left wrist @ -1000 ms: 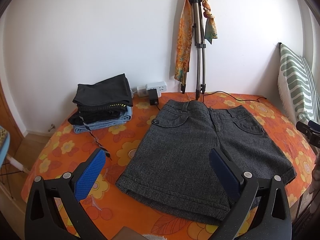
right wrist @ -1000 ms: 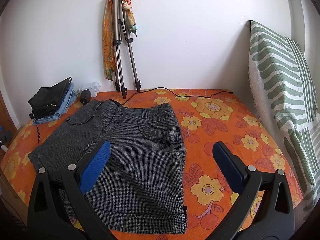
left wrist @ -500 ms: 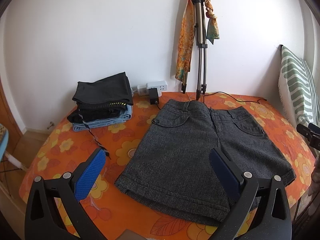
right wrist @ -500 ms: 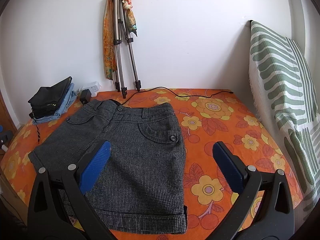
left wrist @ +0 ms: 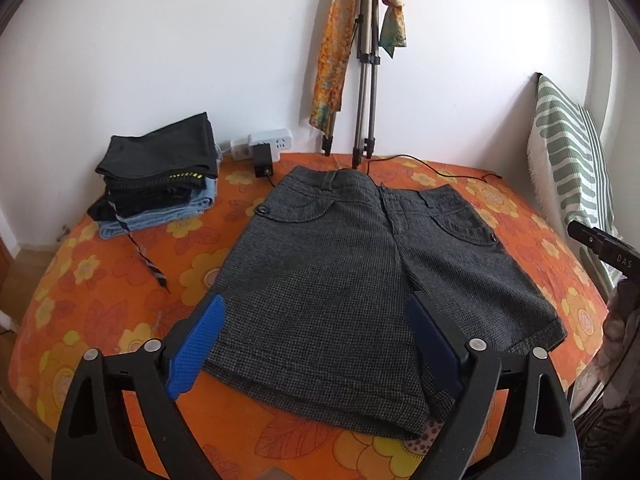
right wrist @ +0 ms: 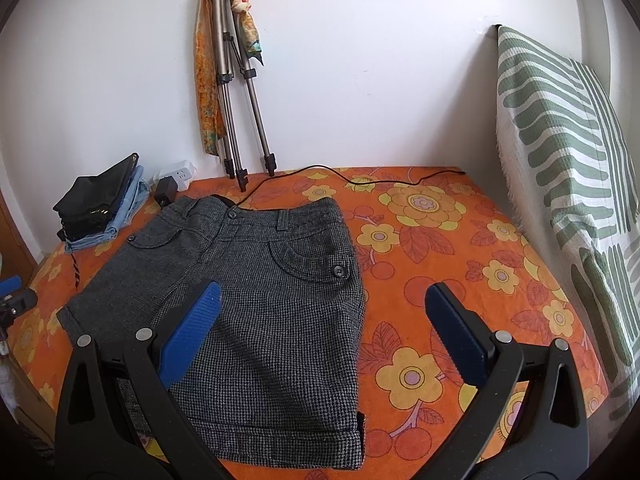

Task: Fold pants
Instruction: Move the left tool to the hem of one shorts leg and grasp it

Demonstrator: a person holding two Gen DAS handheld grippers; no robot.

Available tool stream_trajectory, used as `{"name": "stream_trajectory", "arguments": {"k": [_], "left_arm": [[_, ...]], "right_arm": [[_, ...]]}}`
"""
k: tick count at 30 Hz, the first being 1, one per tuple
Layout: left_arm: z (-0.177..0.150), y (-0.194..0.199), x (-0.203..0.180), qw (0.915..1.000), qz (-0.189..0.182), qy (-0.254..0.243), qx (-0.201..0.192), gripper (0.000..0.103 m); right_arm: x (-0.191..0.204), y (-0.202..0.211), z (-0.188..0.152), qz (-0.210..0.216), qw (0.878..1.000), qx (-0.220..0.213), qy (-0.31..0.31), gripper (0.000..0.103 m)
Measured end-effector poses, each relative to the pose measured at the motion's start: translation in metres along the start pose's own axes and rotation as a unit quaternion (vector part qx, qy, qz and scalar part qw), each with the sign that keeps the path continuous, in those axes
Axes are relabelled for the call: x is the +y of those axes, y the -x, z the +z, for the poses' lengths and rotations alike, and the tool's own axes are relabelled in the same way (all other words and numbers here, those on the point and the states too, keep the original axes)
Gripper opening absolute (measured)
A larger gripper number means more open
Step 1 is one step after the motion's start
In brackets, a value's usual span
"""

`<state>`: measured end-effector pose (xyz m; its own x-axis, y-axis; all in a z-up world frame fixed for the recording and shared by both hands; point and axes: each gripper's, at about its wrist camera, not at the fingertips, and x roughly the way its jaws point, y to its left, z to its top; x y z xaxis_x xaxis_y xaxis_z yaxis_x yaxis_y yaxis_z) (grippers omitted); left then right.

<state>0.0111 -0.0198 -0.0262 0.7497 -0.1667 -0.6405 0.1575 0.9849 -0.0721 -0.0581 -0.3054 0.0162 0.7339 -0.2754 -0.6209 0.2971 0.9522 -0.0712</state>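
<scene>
On orange floral table (right wrist: 440, 240): grey shorts (left wrist: 360, 280) spread flat, unfolded. Above near hem: left gripper (left wrist: 316, 344) closing, pads clear of fabric; right gripper (right wrist: 320, 332) spread wide, empty. At far left: folded clothes stack (left wrist: 160, 176); tripod (right wrist: 236, 80) against wall.

One pair of shorts (left wrist: 360, 280), one clothes stack (left wrist: 160, 184), one tripod (left wrist: 366, 80), two grippers: left (left wrist: 316, 344), right (right wrist: 320, 336).

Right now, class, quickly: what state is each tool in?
Left tool: jaws closing, nothing gripped yet; the grey shorts lie flat below.
Right tool: open, holding nothing.
</scene>
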Motion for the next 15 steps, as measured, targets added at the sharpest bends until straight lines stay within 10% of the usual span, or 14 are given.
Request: {"name": "stream_trajectory", "arguments": {"k": [15], "left_arm": [[-0.008, -0.014, -0.089, 0.9889, -0.099, -0.104, 0.036, 0.036]], "right_arm": [[-0.063, 0.003, 0.008, 0.003, 0.997, 0.014, -0.079, 0.103]]}}
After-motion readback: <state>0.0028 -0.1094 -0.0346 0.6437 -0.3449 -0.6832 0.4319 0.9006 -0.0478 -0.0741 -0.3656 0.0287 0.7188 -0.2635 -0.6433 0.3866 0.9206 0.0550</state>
